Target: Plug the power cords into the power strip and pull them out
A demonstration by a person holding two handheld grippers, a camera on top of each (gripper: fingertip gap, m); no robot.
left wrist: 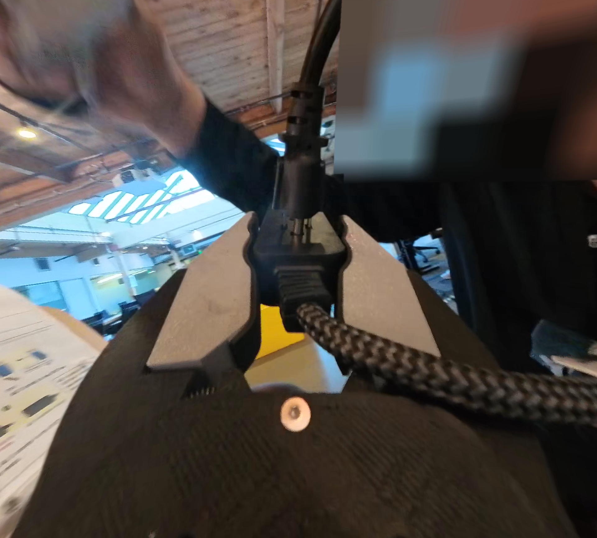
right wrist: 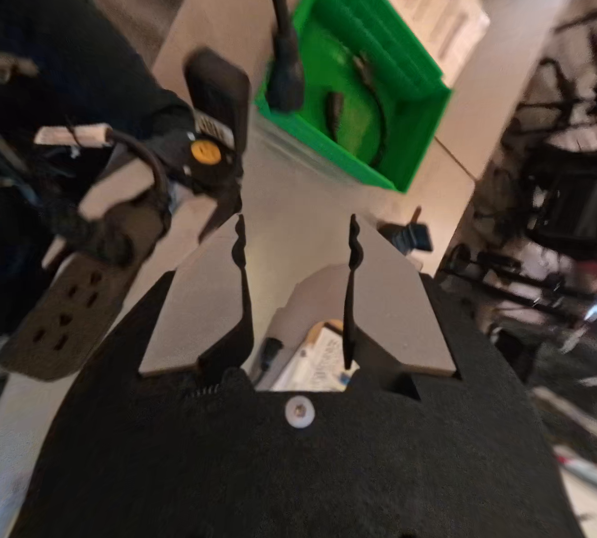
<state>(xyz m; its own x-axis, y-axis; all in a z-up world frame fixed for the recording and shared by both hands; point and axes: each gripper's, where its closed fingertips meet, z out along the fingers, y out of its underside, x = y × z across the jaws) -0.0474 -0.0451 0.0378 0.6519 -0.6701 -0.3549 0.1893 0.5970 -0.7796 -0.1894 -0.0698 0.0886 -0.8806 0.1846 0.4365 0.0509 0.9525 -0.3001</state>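
The left gripper (left wrist: pixel 297 232) is clamped on the power strip (left wrist: pixel 297 254), held up in the air with a plug (left wrist: pixel 302 180) only part-way in. The right gripper (right wrist: pixel 295 232) has its jaws apart and empty above the table (right wrist: pixel 290 199). The plug could tilt or drop, I reckon, if the strip twists.

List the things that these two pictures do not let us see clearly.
- Left wrist view: the plug's prongs are partly out; how deep they sit is hidden inside the power strip.
- Left wrist view: the black cord runs behind a mosaic patch.
- Right wrist view: the green bin's contents are blurred.
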